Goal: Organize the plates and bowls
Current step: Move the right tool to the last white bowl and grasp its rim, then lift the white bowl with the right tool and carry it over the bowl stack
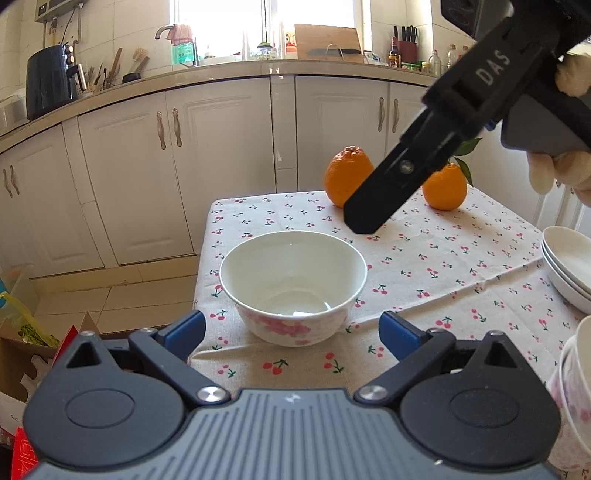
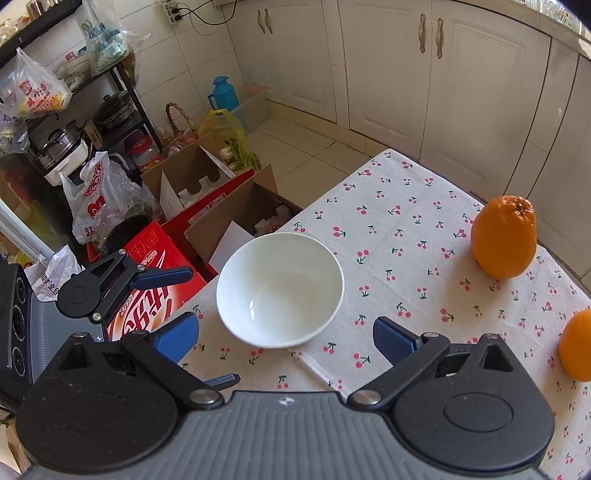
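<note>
Two oranges (image 2: 504, 236) (image 1: 444, 186) on the cherry-print tablecloth (image 2: 406, 258) — cardboard boxes (image 2: 236, 206) on the floor.

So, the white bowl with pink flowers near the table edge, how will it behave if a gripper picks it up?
The white glazed bowl with pink flowers looks like glossy ceramic, so probably stiff, breakable and somewhat slippery for the pads. It stands near the edge of the cherry-print tablecloth, so a push could probably slide it off. Empty and wide-bottomed, it seems unlikely to tip.

Bright window (image 1: 266, 26) glare, fisheye-warped edges
</note>
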`<state>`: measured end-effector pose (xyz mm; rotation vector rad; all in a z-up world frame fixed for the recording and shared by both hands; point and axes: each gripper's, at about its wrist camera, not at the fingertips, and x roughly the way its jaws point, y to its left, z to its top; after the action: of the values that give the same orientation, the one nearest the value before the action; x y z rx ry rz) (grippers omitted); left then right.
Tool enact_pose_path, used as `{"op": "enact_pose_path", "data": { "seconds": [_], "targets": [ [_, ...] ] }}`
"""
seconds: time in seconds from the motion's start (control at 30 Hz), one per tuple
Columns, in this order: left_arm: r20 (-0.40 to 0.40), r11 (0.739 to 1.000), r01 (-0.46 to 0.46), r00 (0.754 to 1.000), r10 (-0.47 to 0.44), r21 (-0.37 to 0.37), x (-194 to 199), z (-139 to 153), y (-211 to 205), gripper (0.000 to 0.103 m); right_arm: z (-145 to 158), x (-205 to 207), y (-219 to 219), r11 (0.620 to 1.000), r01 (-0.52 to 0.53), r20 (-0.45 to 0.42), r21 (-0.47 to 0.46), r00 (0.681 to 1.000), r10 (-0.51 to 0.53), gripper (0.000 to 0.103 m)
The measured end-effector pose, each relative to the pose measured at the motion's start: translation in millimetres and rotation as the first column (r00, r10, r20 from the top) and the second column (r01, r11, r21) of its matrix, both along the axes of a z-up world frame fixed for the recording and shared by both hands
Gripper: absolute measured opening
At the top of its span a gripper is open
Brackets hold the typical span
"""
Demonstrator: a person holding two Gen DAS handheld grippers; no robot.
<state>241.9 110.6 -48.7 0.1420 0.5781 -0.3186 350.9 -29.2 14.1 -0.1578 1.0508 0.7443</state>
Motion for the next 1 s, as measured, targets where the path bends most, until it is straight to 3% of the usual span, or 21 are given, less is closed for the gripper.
{"op": "enact_pose_path", "data": {
  "seconds": [0.33, 1.0],
  "targets": [
    [-0.034, 1.0, 0.003, 0.999, -0.003, 0.004, 25.0, -15.4, -2.8, 0.098, -36.7, 47.8, 15.0, 0.999, 0.023, -0.127, 0.047, 0.992, -0.017, 0.086],
    [-0.02, 0.999, 0.033, 0.999, -0.033, -0.003, 32.5, -15.2, -9.3, 0.09, -52.3, 54.1, 23.6, 0.999, 0.003, -0.155, 0.048, 0.988, 0.005, 0.069]
  ]
}}
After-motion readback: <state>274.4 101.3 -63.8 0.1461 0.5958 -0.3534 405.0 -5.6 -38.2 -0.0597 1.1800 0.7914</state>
